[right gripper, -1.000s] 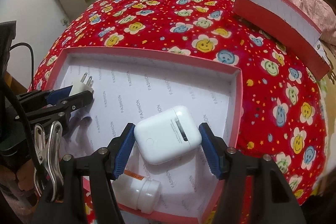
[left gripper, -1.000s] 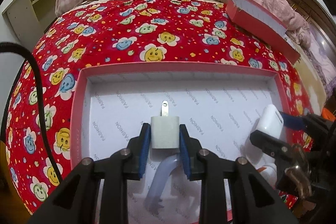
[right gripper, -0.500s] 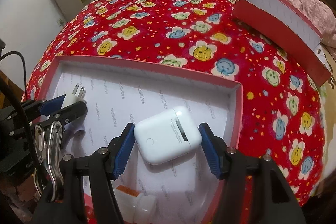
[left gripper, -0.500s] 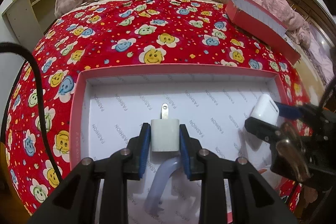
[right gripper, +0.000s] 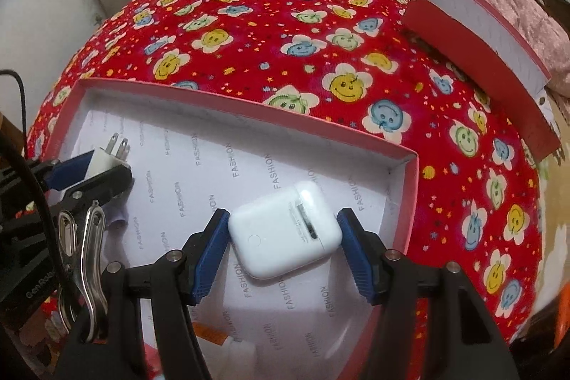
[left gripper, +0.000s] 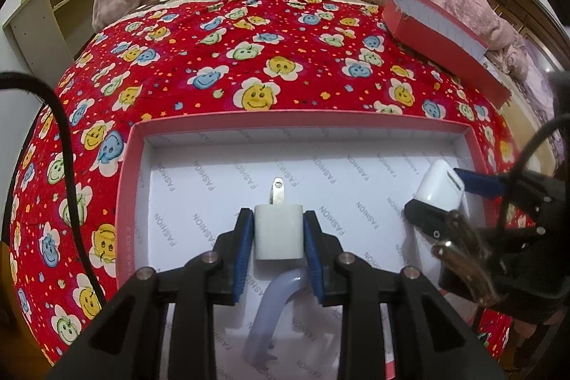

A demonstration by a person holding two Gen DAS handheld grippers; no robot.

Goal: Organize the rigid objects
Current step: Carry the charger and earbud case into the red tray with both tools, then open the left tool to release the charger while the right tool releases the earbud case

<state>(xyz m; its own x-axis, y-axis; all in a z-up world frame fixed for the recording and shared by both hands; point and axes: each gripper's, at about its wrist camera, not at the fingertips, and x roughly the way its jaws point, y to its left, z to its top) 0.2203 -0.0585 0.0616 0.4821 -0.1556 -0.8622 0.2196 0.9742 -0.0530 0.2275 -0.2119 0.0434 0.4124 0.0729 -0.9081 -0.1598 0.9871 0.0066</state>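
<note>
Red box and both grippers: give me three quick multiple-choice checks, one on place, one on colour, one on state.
1. Where is the red box's lid?
A. On the flowered bedspread, past the box
B. Closed on the box
C. Inside the box

2. What colour are the pads of the right gripper?
A. Yellow
B. Blue
C. Green

3. What is the left gripper doing?
A. Standing wide open, with nothing in it
B. Shut on the earbud case
C. Shut on the plug adapter

Answers:
1 A, the lid lies on the bedspread near the pink quilt, apart from the open red box.
2 B, both pads beside the earbud case are blue.
3 C, its pads flank the white adapter, prongs pointing forward; its jaws have just been opening slightly.
</note>
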